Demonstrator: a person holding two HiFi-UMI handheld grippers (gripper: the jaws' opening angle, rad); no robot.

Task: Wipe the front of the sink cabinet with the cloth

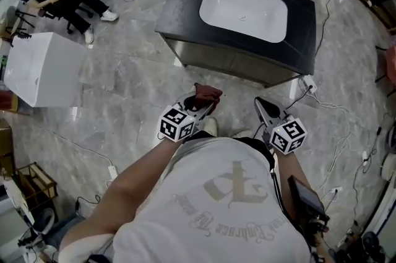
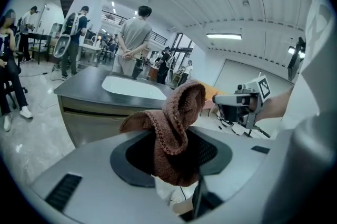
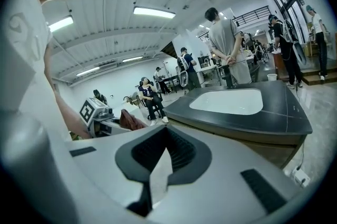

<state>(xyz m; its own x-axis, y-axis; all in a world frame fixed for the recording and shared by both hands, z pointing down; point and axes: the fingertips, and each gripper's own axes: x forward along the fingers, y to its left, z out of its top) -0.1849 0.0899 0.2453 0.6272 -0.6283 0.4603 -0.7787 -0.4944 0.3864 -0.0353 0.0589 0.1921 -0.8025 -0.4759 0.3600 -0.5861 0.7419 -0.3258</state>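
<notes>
Between the fingers of your left gripper [image 2: 176, 165], the brown cloth [image 2: 176, 123] is pinched tight, bunched and standing up above them. The right gripper [image 3: 158, 165] has its fingers drawn together on nothing. Both are held close to your body, level with each other. The sink cabinet [image 1: 235, 64] stands ahead across open floor [image 1: 136, 88], its front panel facing you, well apart from the cloth.

Step in hand, as judged: the approach; wiping has not begun. Next move calls for closing in, lowering the left gripper and pressing the cloth flat against the panel under the dark top.
</notes>
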